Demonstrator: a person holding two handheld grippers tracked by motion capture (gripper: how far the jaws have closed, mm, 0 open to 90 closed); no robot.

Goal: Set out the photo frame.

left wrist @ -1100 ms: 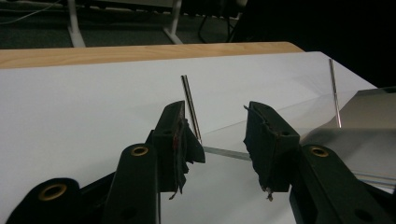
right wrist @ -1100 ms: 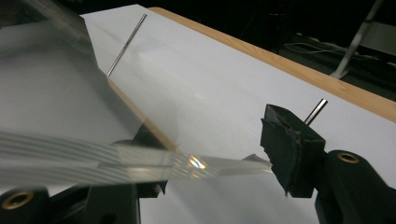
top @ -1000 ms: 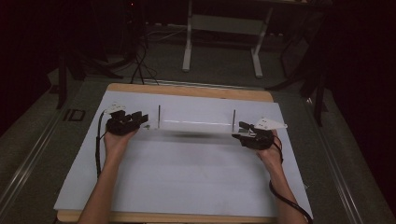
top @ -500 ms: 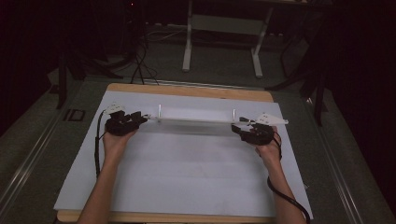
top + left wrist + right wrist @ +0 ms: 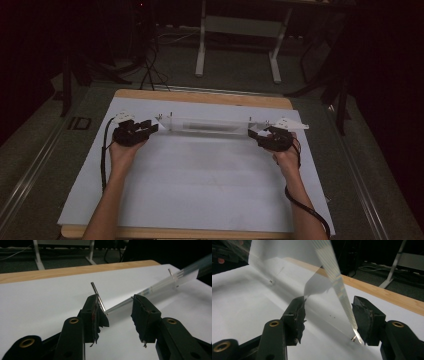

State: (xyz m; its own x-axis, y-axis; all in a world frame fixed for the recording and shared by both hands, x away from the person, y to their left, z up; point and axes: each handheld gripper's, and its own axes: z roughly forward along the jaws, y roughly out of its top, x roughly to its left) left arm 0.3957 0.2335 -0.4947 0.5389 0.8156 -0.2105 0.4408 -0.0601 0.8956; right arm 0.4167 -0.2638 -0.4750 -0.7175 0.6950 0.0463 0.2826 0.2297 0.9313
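Wooden table under a white sheet covering nearly all of it, bare wood left along the far edge and a thin strip at the near edge; dark floor around, grey stand legs beyond the far edge. Wide open white surface between the forearms and toward the near edge. No readable writing, brand or label anywhere.

Clear plastic panel stretched crosswise near the far edge, between the two tools, with thin metal pins standing at its ends; blurred in all views. Cannot tell whether resting on the sheet or lifted.

Left gripper at the panel's left end: jaws spread apart, panel's edge running into the gap, a pin touching one jaw. Right gripper at the right end: jaws likewise spread, panel between them, touching both, not clamped
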